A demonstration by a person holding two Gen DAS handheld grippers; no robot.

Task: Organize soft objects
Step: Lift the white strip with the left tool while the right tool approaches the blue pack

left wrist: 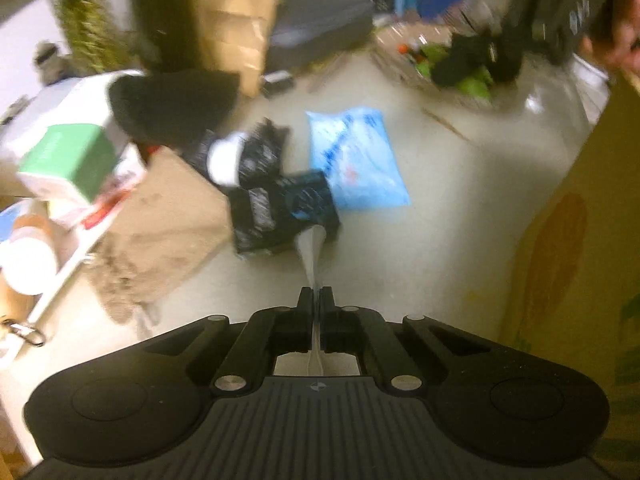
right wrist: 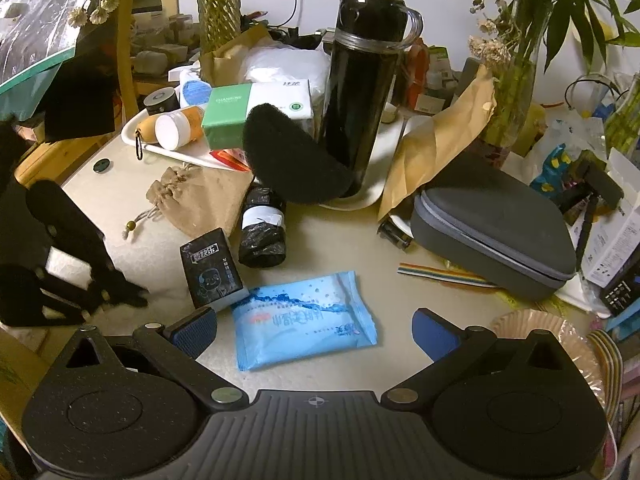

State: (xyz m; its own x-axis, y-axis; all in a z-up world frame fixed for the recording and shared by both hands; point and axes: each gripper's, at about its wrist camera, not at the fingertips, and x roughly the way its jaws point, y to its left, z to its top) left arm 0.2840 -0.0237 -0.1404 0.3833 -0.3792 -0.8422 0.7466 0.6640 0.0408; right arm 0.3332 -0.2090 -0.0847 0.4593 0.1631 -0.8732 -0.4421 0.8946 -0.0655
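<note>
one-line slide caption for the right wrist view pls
Open right gripper hovers over a light blue wet-wipe packet on a cluttered beige table, beside a small black printed box.

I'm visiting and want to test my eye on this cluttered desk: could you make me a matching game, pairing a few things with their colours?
Things:
1. wet wipes pack
2. flask
3. drawstring pouch
4. zip case

Colours:
A. grey
B. tan
C. light blue
D. black

Pairs: 1-C, 2-D, 3-B, 4-A
</note>
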